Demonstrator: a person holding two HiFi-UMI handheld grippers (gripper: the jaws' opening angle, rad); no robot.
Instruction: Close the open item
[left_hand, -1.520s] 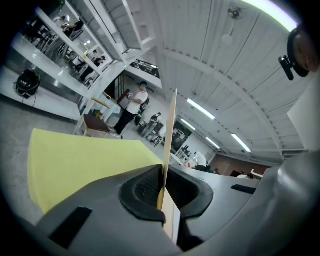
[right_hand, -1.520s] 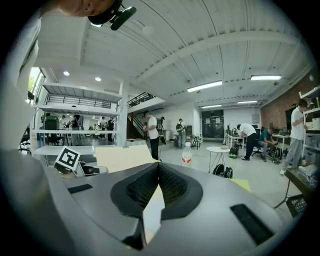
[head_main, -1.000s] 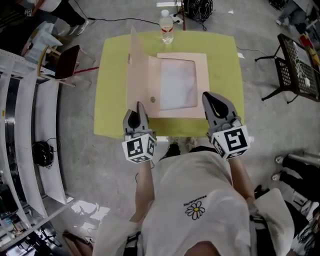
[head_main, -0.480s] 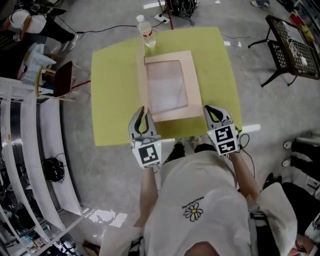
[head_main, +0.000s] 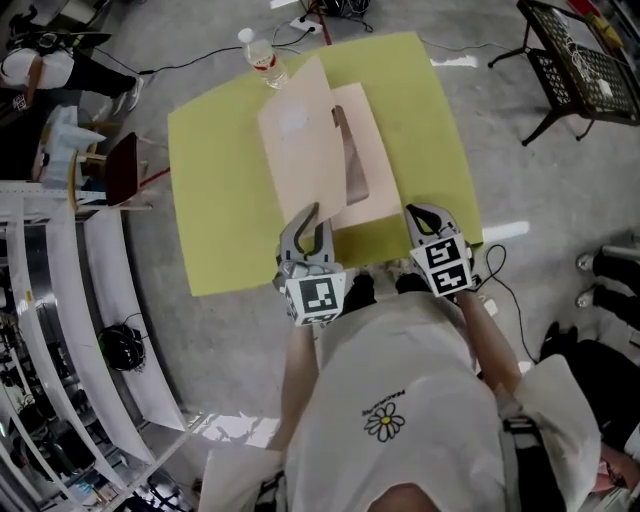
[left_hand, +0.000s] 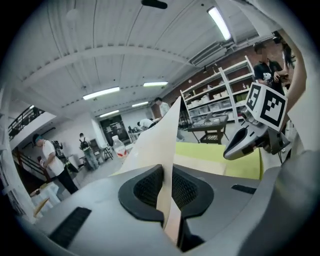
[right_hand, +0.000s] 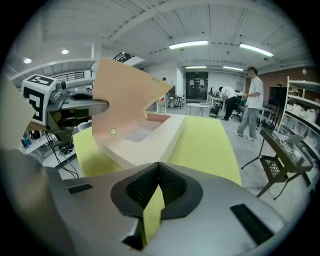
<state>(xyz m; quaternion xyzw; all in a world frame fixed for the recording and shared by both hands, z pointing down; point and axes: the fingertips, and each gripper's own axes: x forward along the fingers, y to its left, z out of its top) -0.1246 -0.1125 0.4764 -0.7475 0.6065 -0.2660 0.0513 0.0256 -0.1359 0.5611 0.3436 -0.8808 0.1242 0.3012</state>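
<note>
Box, pale pink and shallow, lies on the yellow-green table towards its near edge, its hinged lid partly raised and tilted over the tray. The left gripper pinches the lid's near edge; in the left gripper view the thin panel runs straight through between the two dark pads, which press on both faces. The right gripper sits at the table's near right edge, just beside the box's near corner and apart from it. Its jaws are pressed together at the tips, with only yellow table surface showing in the slit behind them.

A clear water bottle with a red label stands at the far corner of the table, beyond the lid and not touching it. Off the table are a black wire rack to the right, white shelving to the left with a dark red chair near it, and cables on the concrete floor.
</note>
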